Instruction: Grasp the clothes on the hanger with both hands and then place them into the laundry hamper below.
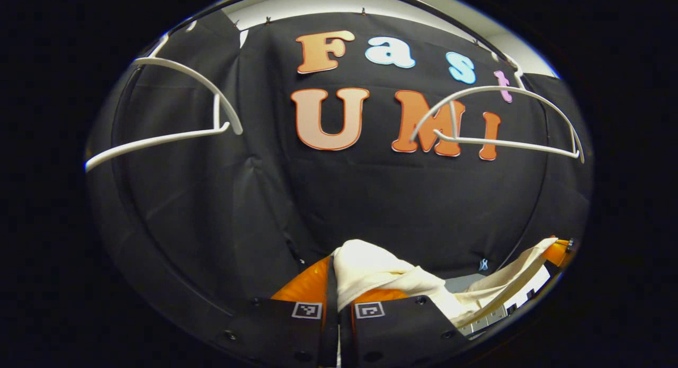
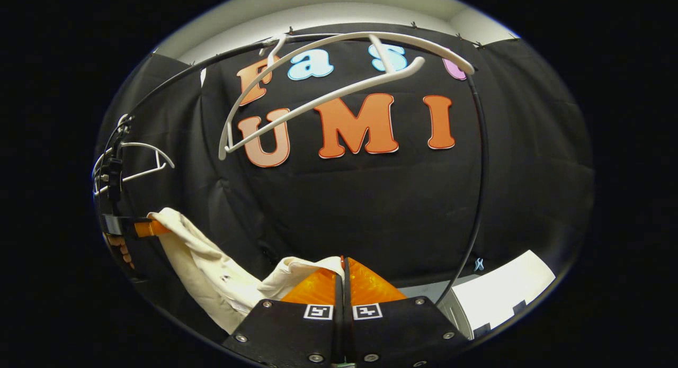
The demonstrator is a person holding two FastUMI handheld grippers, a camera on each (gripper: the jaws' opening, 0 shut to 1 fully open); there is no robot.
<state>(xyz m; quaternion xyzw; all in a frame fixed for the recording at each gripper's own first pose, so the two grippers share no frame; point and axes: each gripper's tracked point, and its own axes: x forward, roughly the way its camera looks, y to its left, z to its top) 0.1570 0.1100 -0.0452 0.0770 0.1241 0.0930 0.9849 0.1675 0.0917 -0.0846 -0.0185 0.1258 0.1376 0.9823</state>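
A cream garment (image 1: 381, 275) hangs stretched between my two grippers, off the hangers. In the left gripper view my left gripper (image 1: 332, 270) is shut on a bunched end of it, and the cloth runs right to the right gripper's orange fingers (image 1: 560, 250). In the right gripper view my right gripper (image 2: 343, 263) is shut on the other end of the garment (image 2: 212, 267), which sags left to the left gripper (image 2: 151, 228), held by a hand (image 2: 123, 254). The white laundry hamper (image 2: 503, 289) lies below at the lower right.
Two bare white hangers (image 1: 180, 108) (image 1: 503, 119) hang on a black rail above. In the right gripper view one hanger (image 2: 339, 87) is close overhead and another (image 2: 139, 164) is at the far left. A black rack pole (image 2: 481, 188) runs down beside the hamper.
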